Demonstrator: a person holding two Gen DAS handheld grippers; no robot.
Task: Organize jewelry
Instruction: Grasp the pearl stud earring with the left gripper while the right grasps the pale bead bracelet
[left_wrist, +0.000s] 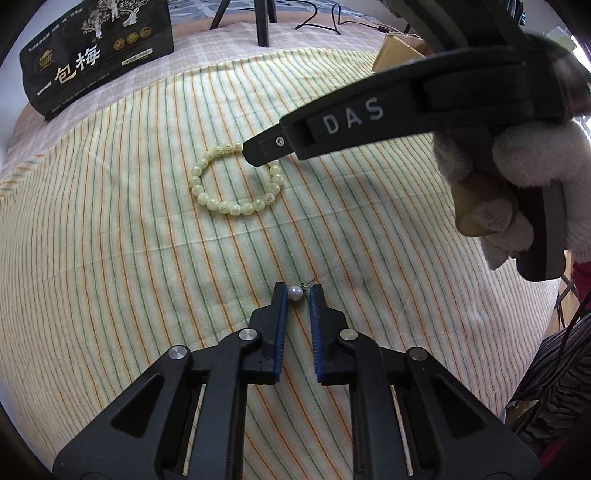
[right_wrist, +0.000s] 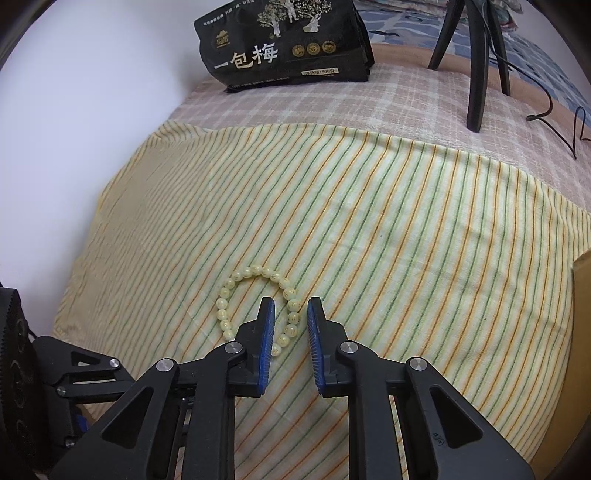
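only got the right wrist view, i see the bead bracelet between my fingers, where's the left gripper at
Observer: The left gripper is low over the striped cloth, jaws open around a pearl earring.
Operator: is it gripping the pearl
Observer: Not yet; the pearl sits near the left finger, with a gap to the right one.
Operator: is my gripper near it
Observer: From the left wrist view, the right gripper hangs over the bead bracelet, farther up the cloth than the pearl.

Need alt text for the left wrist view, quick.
The left gripper has its open jaws on either side of a pearl earring on a striped cloth. Beyond, the right gripper reaches over a pale bead bracelet; a black bag sits behind.
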